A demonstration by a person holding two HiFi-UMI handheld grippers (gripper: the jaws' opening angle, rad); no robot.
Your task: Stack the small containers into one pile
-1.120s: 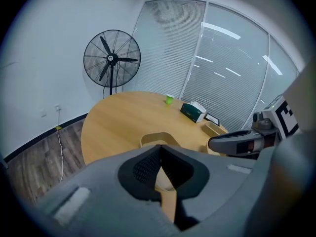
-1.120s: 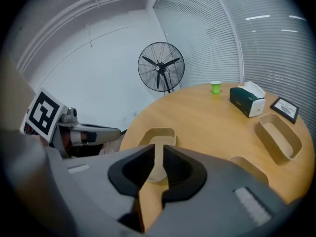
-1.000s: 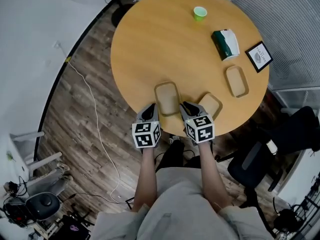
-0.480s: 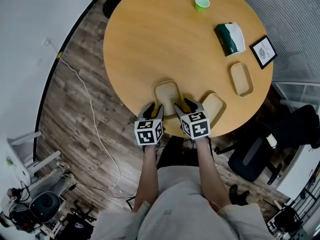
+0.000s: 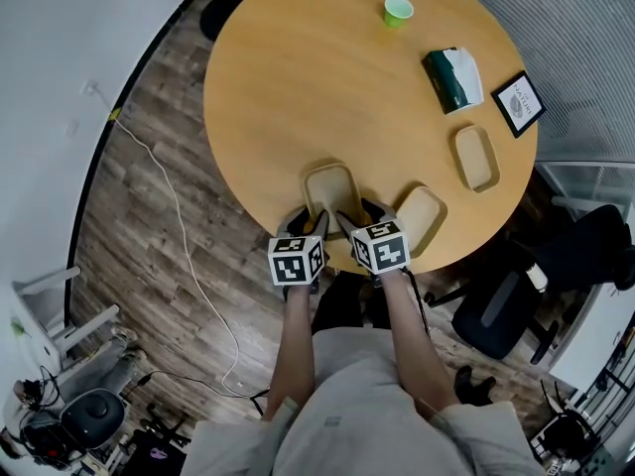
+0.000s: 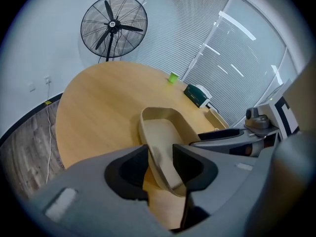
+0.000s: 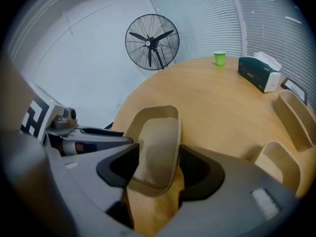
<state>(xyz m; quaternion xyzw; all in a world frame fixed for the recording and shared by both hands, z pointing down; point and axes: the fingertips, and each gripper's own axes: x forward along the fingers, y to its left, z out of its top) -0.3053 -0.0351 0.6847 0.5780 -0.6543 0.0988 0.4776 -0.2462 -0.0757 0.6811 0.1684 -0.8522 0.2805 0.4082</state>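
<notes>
Three tan oblong containers lie on the round wooden table (image 5: 298, 87). The nearest container (image 5: 330, 188) sits by the front edge, a second container (image 5: 421, 216) just to its right, and a third container (image 5: 474, 157) farther right. Both grippers meet at the near end of the nearest container. My left gripper (image 5: 306, 218) has its jaws opening, and the container's near rim (image 6: 165, 132) stands between them. My right gripper (image 5: 352, 216) is also opening, with the same container's end (image 7: 155, 142) filling the gap between its jaws. The pads do not visibly press on it.
A green cup (image 5: 398, 10) stands at the table's far side. A dark green tissue box (image 5: 452, 77) and a framed card (image 5: 518, 103) lie at the right. A floor fan (image 6: 114, 27) stands beyond the table. A black chair (image 5: 516, 305) is at the right.
Both grippers have come forward from beside the nearest container's front end to straddle it. Their jaws have spread apart.
</notes>
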